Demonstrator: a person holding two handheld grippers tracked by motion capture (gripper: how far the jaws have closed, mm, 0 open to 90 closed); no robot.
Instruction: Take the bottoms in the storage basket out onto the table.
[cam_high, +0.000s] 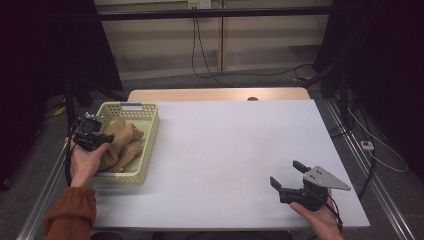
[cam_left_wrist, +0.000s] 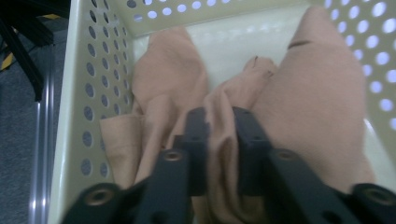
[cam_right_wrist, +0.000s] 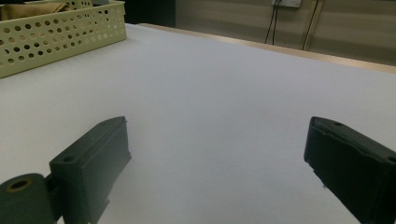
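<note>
Over at the near left corner, the left hand (cam_high: 84, 161) reaches into the basket (cam_high: 148, 134), its gripper (cam_left_wrist: 219, 126) angled down with the fingers (cam_left_wrist: 198, 135) pinching a fold of the tan cloth (cam_left_wrist: 308, 107) lying inside. The right hand (cam_high: 320, 216) rests low on the white surface (cam_high: 225, 150), well apart, its gripper (cam_high: 287, 175) spread wide with nothing between.

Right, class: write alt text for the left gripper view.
The left gripper pinches a fold of tan cloth between its two black jaws, inside a cream basket with round holes in its walls.
</note>
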